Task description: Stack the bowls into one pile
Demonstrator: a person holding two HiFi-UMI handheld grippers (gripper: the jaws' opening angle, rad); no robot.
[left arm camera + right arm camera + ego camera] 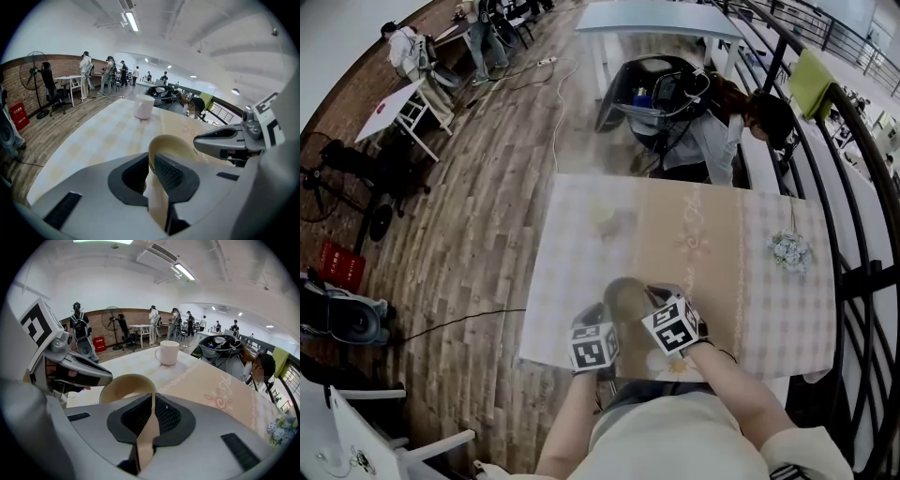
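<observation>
While we look down from the head view, the left gripper (604, 319) and the right gripper (651, 298) meet on one tan bowl (624, 298) at the near edge of the table (769, 319), a mug (602, 217) well beyond; we see no second bowl and no pile, so we judge the stacking barely begun. Through the left gripper view, its jaws are pinched on the bowl's rim. Through the right gripper view, those jaws likewise clamp the rim; the bowl sits mouth up, round, with no long axis
</observation>
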